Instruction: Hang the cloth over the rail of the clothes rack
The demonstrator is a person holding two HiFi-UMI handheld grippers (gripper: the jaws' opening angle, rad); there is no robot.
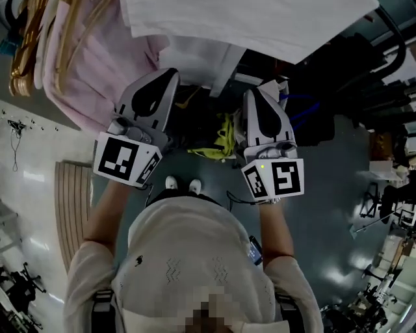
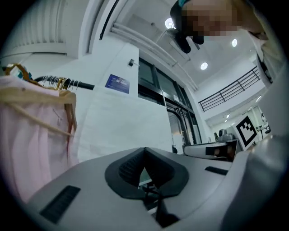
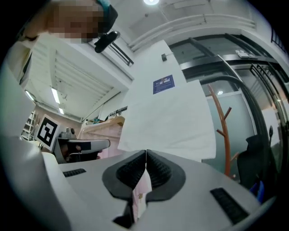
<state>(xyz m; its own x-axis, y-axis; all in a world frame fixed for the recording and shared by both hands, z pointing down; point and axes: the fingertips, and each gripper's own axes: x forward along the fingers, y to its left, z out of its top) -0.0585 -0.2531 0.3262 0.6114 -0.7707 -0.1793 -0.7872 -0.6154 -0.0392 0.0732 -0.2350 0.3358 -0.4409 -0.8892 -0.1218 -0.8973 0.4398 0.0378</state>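
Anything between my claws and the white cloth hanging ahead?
Nothing visible. Both the left claw and right claw are shut, with open air up to the white cloth. The pink garments on hangers hang beside it, to the left.

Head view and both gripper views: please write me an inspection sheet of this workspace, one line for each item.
Surface: dark floor; no table seen.
Job's things: white cloth hangs spread ahead of both grippers; rail carries hanger hooks.
Clutter: pink garments on wooden hangers; yellow item on a dark pile.
Grippers: left gripper shut, nothing in it; right gripper shut, with a pale strip in its slit, and I cannot tell whether it is held.
Cables: black cable beside the white shoes.
Surroundings: wooden coat stand; blue sign.
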